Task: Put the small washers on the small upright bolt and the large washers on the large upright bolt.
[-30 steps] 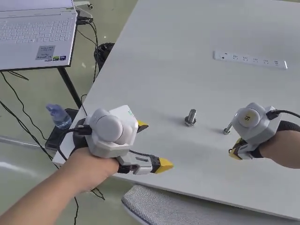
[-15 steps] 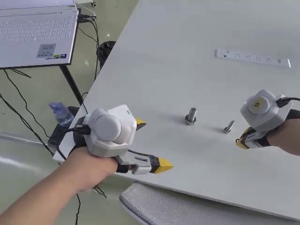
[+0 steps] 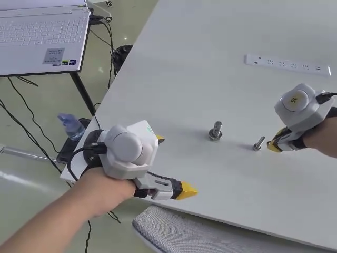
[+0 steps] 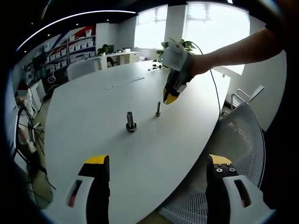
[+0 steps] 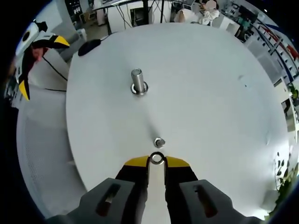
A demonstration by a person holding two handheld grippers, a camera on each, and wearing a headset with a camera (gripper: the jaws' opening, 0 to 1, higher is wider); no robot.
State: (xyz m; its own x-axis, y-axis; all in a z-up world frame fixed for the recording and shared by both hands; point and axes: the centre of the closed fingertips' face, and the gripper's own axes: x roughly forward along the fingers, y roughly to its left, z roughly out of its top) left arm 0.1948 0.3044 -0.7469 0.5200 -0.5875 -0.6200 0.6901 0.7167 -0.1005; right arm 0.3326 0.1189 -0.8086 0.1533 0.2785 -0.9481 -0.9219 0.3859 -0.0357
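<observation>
Pinching a small washer [image 5: 157,158] flat between closed yellow tips of right tongs [image 5: 157,163]. Holding it just beside small upright bolt [image 5: 159,142], on the side away from large upright bolt [image 3: 216,130]. Standing near each other on white bench [image 3: 200,58], both bolts. Keeping left tongs [image 4: 158,161] spread wide and empty over bench edge, well apart from large upright bolt.

Table [image 3: 184,68]: lg bolt [image 3: 215,130], sm bolt [image 3: 258,143], pwr strip [image 3: 287,65].
</observation>
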